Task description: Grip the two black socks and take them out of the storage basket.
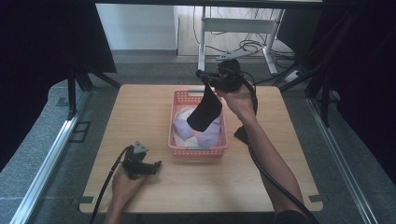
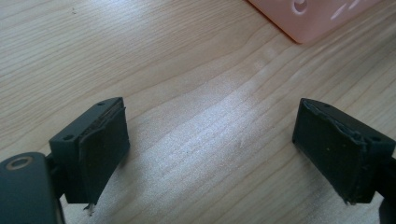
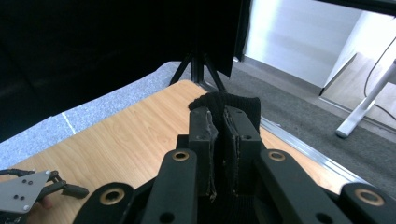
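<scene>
Right arm stretches forward, its gripper (image 1: 208,80) raised above the basket (image 1: 198,150) and clamped on a black sock (image 1: 205,112) that hangs lengthwise, toe down; left gripper (image 1: 152,167) rests wide open

I could read no text, label, brand, number or sign anywhere in the three views.
</scene>
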A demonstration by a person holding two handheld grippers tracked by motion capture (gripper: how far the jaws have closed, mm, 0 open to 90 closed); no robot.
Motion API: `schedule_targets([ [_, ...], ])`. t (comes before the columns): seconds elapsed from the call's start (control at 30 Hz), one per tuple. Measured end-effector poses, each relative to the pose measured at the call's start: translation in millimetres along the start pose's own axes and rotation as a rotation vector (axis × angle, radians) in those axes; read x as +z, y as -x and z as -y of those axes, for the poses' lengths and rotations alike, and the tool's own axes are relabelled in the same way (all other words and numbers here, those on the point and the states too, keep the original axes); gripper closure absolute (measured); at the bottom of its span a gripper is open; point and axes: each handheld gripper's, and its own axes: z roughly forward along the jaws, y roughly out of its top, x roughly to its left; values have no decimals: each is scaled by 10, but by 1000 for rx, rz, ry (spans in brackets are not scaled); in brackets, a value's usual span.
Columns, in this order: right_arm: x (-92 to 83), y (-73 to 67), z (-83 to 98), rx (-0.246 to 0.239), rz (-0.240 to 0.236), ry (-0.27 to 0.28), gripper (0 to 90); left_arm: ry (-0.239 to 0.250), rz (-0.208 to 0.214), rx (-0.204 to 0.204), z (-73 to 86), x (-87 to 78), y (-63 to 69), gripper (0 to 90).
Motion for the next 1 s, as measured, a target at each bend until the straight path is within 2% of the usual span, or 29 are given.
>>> schedule_targets([
  [0.2,-151,76,-29,-3,35,5,826,0,0,0,0,0,0,103],
  [0.53,-493,298,13,24,110,24,826,0,0,-1,0,-1,1,103],
  [0.8,-827,535,138,51,192,28,826,2,0,-2,0,0,2,103],
  [1.0,-986,730,312,89,244,19,826,4,-1,-3,-1,2,2,103],
])
